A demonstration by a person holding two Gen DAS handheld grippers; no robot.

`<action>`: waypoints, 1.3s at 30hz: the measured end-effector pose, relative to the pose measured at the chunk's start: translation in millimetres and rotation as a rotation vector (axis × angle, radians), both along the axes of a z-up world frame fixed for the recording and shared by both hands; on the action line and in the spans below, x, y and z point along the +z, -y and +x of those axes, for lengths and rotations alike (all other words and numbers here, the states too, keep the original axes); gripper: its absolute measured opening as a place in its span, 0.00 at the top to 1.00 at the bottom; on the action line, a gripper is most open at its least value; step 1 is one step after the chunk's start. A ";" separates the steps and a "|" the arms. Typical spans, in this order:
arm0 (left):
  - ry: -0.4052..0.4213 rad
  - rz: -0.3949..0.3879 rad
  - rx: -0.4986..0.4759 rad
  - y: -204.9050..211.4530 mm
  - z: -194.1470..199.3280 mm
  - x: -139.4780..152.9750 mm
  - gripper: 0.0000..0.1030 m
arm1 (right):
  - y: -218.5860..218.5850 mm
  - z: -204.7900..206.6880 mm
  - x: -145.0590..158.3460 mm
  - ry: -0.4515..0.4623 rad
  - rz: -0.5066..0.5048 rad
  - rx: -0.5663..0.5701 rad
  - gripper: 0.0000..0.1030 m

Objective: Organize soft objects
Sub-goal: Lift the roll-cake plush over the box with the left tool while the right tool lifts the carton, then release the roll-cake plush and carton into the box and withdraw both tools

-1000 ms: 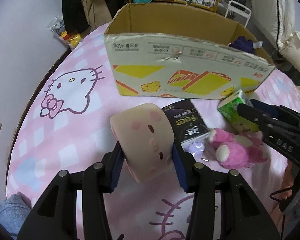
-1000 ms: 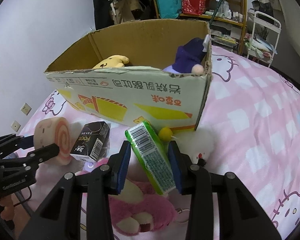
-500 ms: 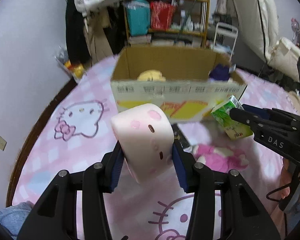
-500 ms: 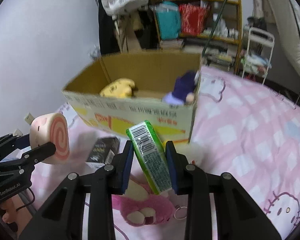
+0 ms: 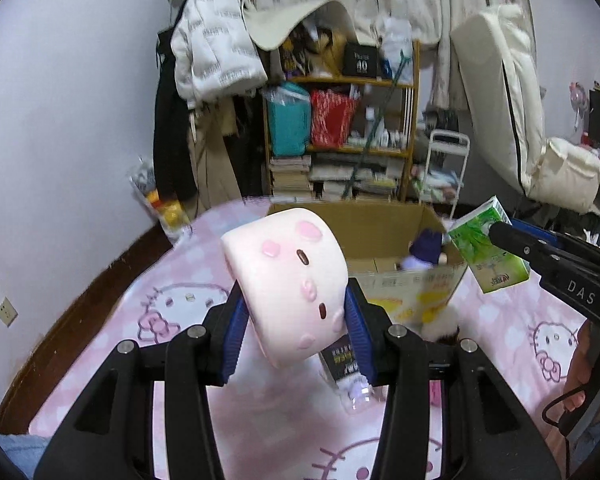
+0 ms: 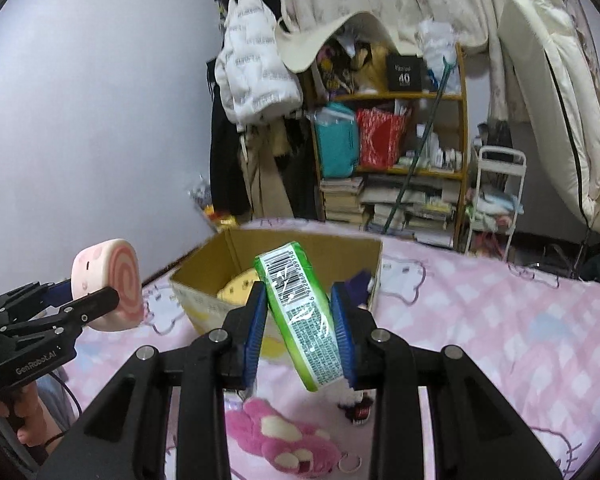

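The left gripper (image 5: 296,320) is closed on a pink roll-cake-shaped plush with a swirl end face (image 5: 288,284). Both blue finger pads (image 5: 233,336) press against the plush's sides, and it sits between them raised above the bed. From the right wrist view the same plush (image 6: 107,285) shows its spiral face, held at the far left of the scene.

The right gripper (image 6: 300,330) is closed on a green plastic-wrapped tissue pack with a barcode (image 6: 300,312). The pack stands tilted between the blue pads (image 6: 255,332), its top leaning left, and it is lifted clear of the bed. In the left wrist view the pack (image 5: 488,244) hangs at the right, level with the box's right edge.

An open brown cardboard box (image 6: 300,240) stands on the bed beyond both grippers. Inside it lie a yellow plush (image 6: 238,289) at the left and a dark purple plush (image 5: 426,246) at the right.

On the near bed surface lie a pink stuffed bear (image 6: 284,440) and a small black carton (image 5: 342,358), near each other.

The surface is a pink checked bedsheet printed with cat faces (image 6: 500,320). Beyond the bed stand a wooden shelf unit loaded with books and bags (image 6: 396,152), a white puffer jacket hanging at the left (image 6: 256,76), and a plain pale wall (image 6: 100,100).
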State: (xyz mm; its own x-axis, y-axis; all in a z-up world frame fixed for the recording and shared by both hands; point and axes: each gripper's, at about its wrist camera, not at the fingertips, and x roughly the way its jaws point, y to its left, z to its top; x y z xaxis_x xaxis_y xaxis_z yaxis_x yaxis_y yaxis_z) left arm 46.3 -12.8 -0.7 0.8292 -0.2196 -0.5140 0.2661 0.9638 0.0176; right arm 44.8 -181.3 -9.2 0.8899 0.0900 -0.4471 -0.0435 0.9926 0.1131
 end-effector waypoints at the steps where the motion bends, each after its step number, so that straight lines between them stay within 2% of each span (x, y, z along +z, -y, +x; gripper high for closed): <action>1: 0.011 -0.004 -0.003 -0.7 0.4 4.3 0.56 | -1.3 0.5 2.7 0.008 -0.002 -0.002 0.67; 17: 0.175 0.023 -0.037 22.2 32.7 60.6 0.56 | 10.2 36.3 47.4 0.108 0.011 -0.013 0.67; 22: 0.199 0.000 -0.043 31.4 46.6 70.8 0.56 | 14.1 48.7 57.8 0.141 0.033 -0.009 0.67; 29: 0.184 -0.005 -0.044 37.9 64.2 55.2 0.55 | 19.8 61.4 46.6 0.149 0.088 0.001 0.67; 39: 0.066 -0.011 -0.048 43.2 92.0 12.8 0.55 | 26.0 86.6 10.5 0.073 0.132 0.016 0.67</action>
